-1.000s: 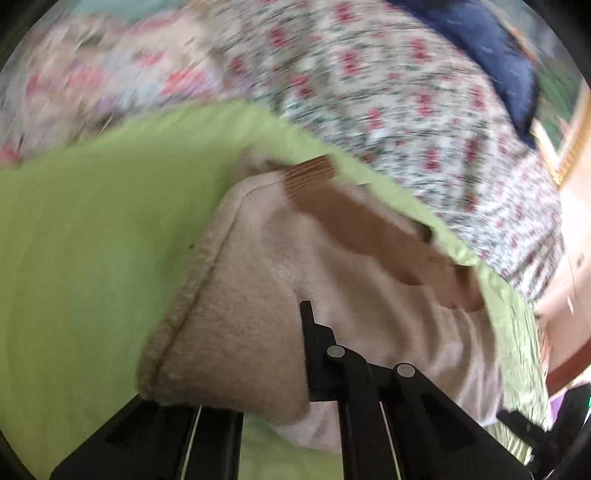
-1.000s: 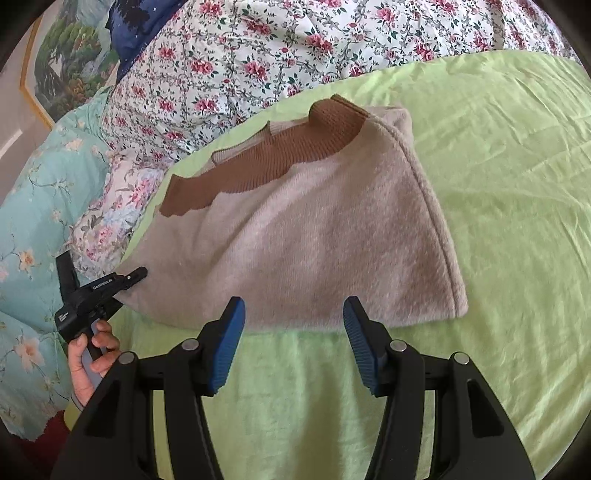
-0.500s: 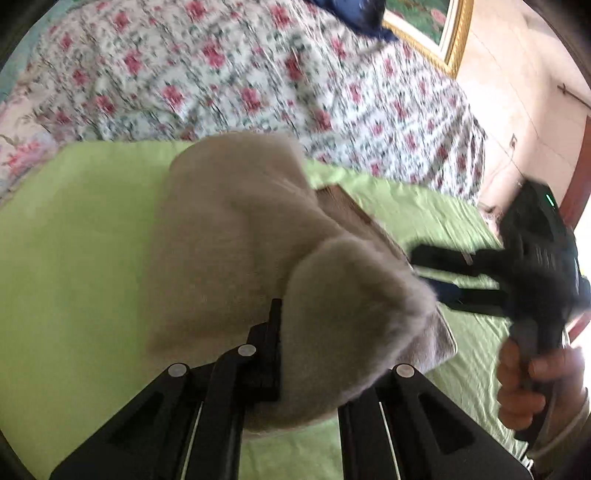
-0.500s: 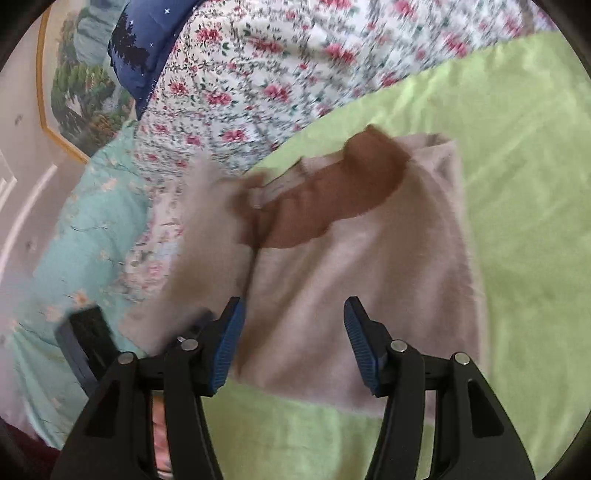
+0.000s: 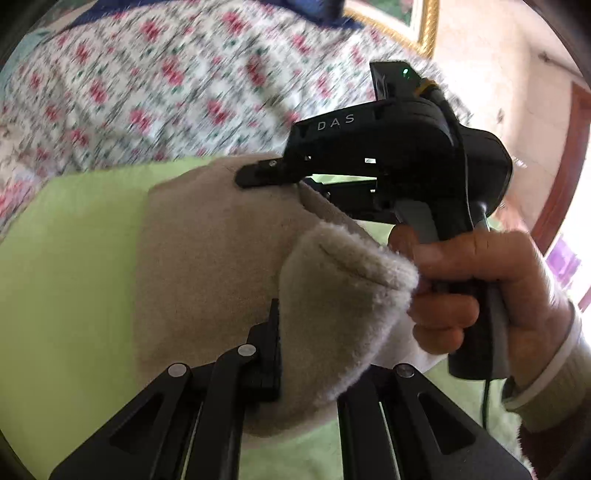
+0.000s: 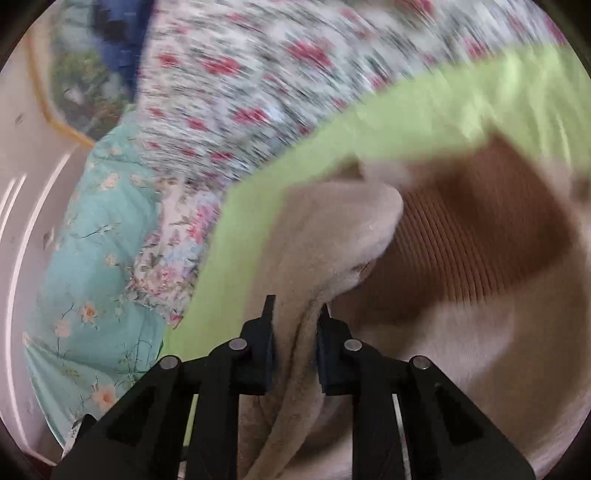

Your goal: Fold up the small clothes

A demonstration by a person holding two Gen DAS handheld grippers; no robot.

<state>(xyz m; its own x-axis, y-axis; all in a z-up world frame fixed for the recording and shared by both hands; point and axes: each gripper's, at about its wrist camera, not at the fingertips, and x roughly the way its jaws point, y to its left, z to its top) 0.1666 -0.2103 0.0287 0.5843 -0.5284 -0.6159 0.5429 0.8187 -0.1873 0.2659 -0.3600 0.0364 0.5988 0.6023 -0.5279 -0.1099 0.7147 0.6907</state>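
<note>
A small beige fleece garment [image 5: 207, 251] with a brown ribbed band [image 6: 476, 236] lies partly folded on a light green sheet [image 5: 66, 258]. My left gripper [image 5: 314, 343] is shut on a lifted fold of the garment, which drapes over its right finger. My right gripper [image 6: 293, 343] is shut on a thick edge of the same garment [image 6: 443, 362]. In the left wrist view the right gripper [image 5: 399, 166] and the hand holding it sit just beyond the fold, its fingers on the cloth.
A floral quilt [image 5: 177, 85] lies behind the green sheet [image 6: 424, 122]. A turquoise flowered cover [image 6: 85, 280] lies to the left in the right wrist view. A gold-framed picture [image 5: 417, 22] hangs on the wall behind.
My left gripper lifted its corner of the garment and carried it over toward the right gripper. My right gripper, open before, moved in and shut on the garment's edge.
</note>
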